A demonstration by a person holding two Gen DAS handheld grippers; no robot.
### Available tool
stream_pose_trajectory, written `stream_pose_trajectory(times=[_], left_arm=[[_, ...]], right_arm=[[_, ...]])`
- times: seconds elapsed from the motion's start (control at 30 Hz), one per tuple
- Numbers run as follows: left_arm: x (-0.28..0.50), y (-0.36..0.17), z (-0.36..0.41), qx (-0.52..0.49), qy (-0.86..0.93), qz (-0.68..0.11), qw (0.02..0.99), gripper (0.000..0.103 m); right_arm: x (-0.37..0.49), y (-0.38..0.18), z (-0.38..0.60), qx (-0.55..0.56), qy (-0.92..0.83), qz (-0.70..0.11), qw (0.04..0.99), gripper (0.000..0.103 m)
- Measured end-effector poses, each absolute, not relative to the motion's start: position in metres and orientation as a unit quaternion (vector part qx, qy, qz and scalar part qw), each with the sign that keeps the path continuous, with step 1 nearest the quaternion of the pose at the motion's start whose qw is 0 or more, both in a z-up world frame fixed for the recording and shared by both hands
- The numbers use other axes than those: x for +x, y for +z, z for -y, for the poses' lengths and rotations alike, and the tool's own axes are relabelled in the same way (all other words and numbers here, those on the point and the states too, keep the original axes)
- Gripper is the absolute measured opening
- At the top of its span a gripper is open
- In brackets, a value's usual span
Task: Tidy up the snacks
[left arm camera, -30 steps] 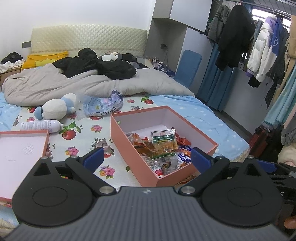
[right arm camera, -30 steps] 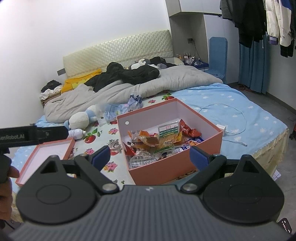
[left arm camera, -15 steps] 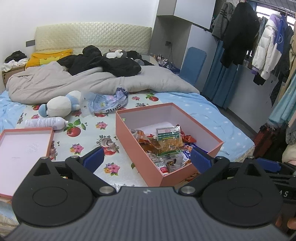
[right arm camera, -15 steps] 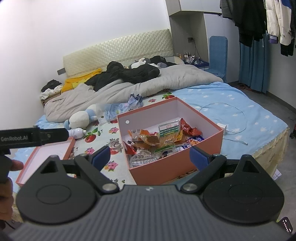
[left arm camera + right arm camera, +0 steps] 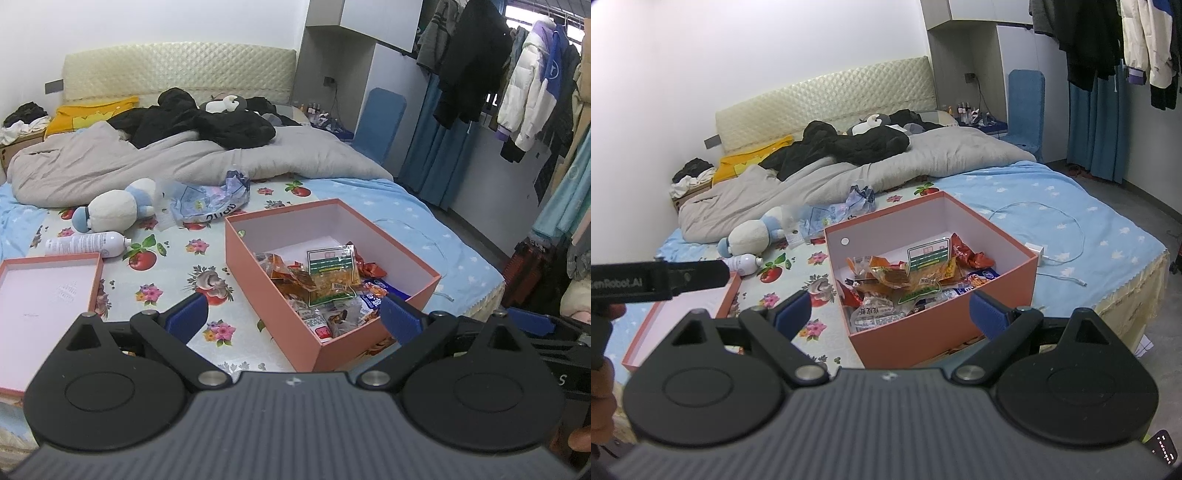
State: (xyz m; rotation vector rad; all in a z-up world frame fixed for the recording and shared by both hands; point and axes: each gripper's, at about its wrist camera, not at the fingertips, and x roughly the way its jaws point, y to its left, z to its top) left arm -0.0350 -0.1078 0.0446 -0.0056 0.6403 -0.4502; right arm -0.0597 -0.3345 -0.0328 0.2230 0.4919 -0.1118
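Note:
An open salmon-pink box (image 5: 258, 273) (image 5: 923, 332) stands on the bed and holds several snack packets (image 5: 327, 275) (image 5: 912, 277), a green-labelled one on top. Its pink lid (image 5: 40, 295) (image 5: 679, 314) lies upturned to the left. My left gripper (image 5: 291, 319) is open and empty, held back from the box's near left corner. My right gripper (image 5: 890, 312) is open and empty, in front of the box's near wall. The left gripper's body (image 5: 653, 278) shows at the left edge of the right wrist view.
A plush toy (image 5: 114, 210), a white bottle (image 5: 86, 243) and a crumpled blue bag (image 5: 210, 201) lie behind the box. A grey duvet (image 5: 184, 162) with black clothes covers the far bed. A white charger and cable (image 5: 1052, 243) lie right of the box. Clothes hang at right (image 5: 517, 92).
Both grippers have drifted slightly; the left view has shifted a little so the box sits further right. Both stay open and empty. Nothing on the bed has moved.

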Motion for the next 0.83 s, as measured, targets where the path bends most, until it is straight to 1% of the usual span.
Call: stream_pose_trajectory(times=[0.83], left_arm=[[-0.0358, 0.0456, 0.1065, -0.012, -0.215, -0.317, 0.924, 0.101]], right_arm=[[-0.0597, -0.0336, 0.3341, 0.109, -0.057, -0.24, 0.963, 0.094]])
